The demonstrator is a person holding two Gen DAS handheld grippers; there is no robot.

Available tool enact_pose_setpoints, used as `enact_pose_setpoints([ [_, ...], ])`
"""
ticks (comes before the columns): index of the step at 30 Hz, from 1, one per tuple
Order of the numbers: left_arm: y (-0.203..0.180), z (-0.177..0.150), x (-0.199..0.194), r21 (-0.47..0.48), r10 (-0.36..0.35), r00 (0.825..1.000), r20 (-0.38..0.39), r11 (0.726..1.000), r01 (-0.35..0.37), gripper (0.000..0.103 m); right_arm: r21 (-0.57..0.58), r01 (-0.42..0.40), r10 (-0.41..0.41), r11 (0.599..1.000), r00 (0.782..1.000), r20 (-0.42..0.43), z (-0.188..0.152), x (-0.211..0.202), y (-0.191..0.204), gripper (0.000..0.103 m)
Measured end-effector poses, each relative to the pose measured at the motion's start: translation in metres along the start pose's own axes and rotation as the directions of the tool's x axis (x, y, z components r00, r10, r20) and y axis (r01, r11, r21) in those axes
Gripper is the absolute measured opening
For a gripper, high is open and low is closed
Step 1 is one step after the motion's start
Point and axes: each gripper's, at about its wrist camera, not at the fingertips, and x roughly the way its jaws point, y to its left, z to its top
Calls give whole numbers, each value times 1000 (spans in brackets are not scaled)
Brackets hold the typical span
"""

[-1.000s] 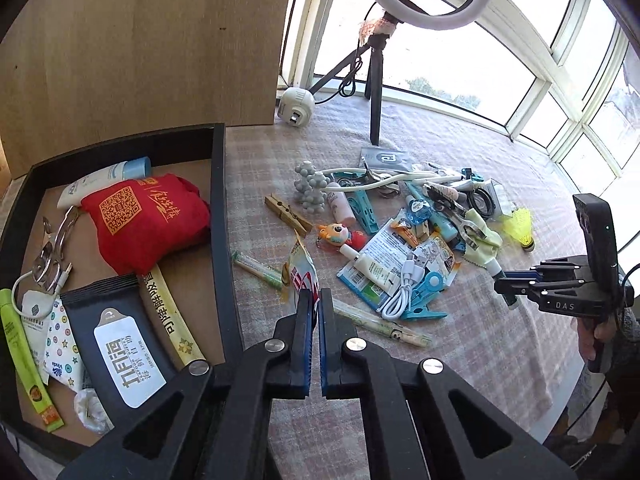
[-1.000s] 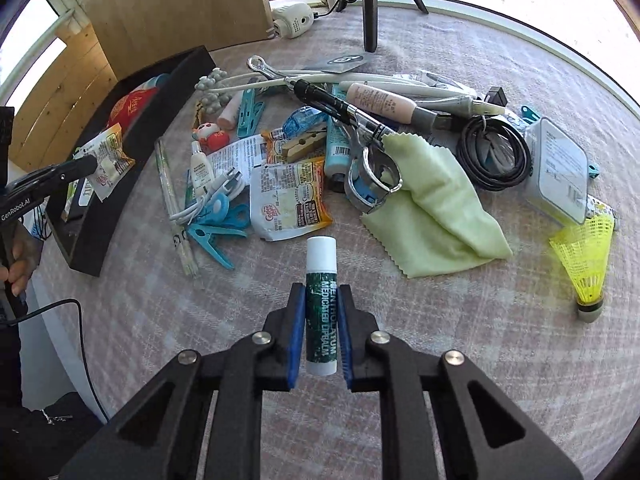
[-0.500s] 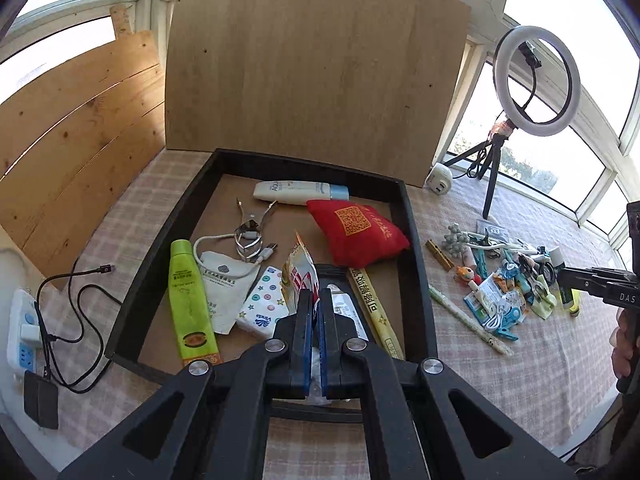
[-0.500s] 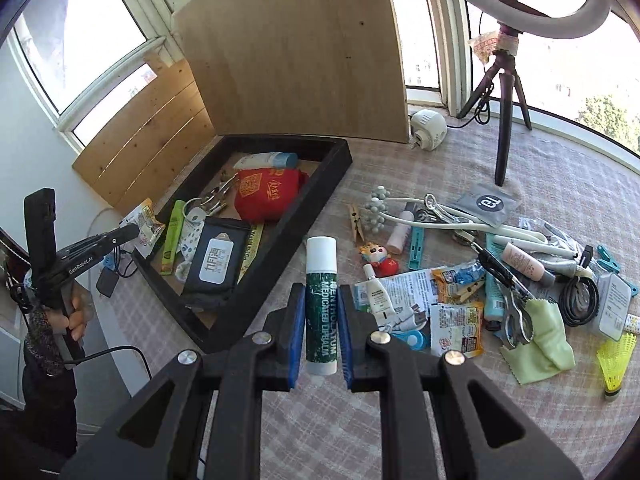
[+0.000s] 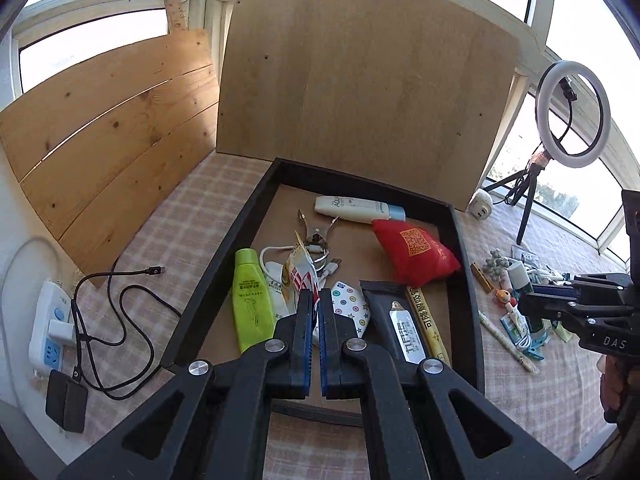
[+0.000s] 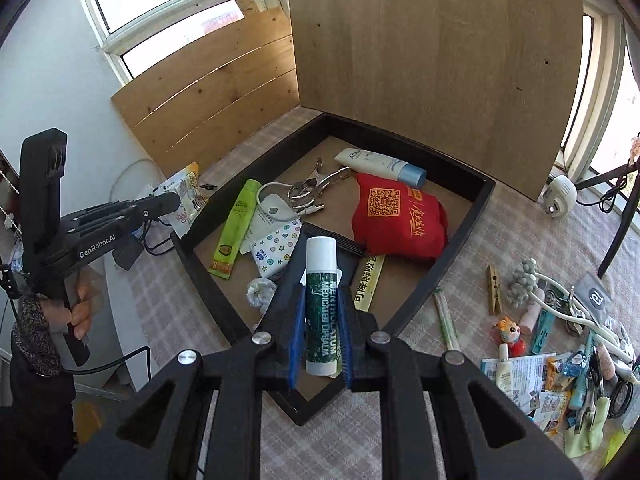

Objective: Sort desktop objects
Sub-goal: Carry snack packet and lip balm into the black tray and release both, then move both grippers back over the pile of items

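My left gripper (image 5: 319, 300) is shut on a small printed snack sachet (image 5: 298, 270) and hangs over the near end of the black tray (image 5: 236, 236). From the right wrist view that same left gripper (image 6: 172, 200) shows at the left with the sachet (image 6: 186, 196), beside the tray's left rim. My right gripper (image 6: 320, 300) is shut on a green-and-white lip balm stick (image 6: 321, 300), held above the near corner of the black tray (image 6: 456, 236). The tray holds a red pouch (image 6: 396, 220), green tube (image 6: 236, 226), white tube (image 6: 380, 166), black pack (image 5: 400, 320) and more.
Several loose items lie in a pile on the checked cloth at the right (image 6: 560, 352), among them a wooden clothespin (image 6: 494, 288) and an orange toy figure (image 6: 508, 330). A power strip (image 5: 50, 328) with cables lies left of the tray. Wooden boards (image 5: 360, 92) stand behind it; a ring light (image 5: 572, 116) stands at the right.
Both grippers have swung from the pile toward the tray, carrying the sachet and the lip balm. The tray now fills the middle of both views and looks closer.
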Motion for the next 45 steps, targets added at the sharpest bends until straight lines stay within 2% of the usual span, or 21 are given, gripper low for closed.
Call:
enact_pose_setpoints([
  [5,-3,4,2,12,5,1000,4,1000,-5,2,-20,26,-26,999,1000,3,10,8,6,16],
  [6,-3,5,3,8,18,1000,6,1000,-18,3,-24,38,-38,999,999,4,11,9,7,18],
  [7,-2,5,4,0,32,999,2,999,-32,9,-27,52,-52,998,999,2,13,10,8,37],
  [8,-1,6,4,-9,35,999,3,999,-35,17,-23,69,-69,997,998,3,14,11,8,48],
  [9,0,6,4,-19,39,999,4,999,-38,33,-16,77,-77,997,997,17,14,9,6,61],
  [10,2,6,4,-28,42,999,5,999,-41,36,-11,74,-73,997,997,32,13,7,5,61],
  [19,-7,7,5,1,19,1000,0,1000,-19,35,49,79,-81,996,995,50,5,-8,-18,61],
  [24,-27,10,11,48,-16,1000,-15,999,17,34,104,106,-112,989,992,53,-14,-23,-44,61],
  [27,-46,12,16,91,-50,998,-32,994,53,35,182,131,-145,975,988,61,-34,-40,-73,61],
  [30,-72,15,20,146,-84,995,-44,985,90,35,275,168,-192,947,980,61,-62,-61,-110,61],
  [33,-102,19,23,201,-129,990,-56,970,138,35,372,220,-255,902,966,48,-98,-89,-152,61],
  [38,-157,21,28,294,-195,976,-100,931,216,35,512,327,-389,795,921,16,-167,-147,-219,61],
  [42,-202,18,24,362,-241,960,-145,890,278,35,580,385,-455,718,890,-28,-218,-190,-256,61],
  [45,-236,12,21,415,-257,950,-179,855,310,35,563,405,-459,720,887,-52,-232,-199,-272,61],
])
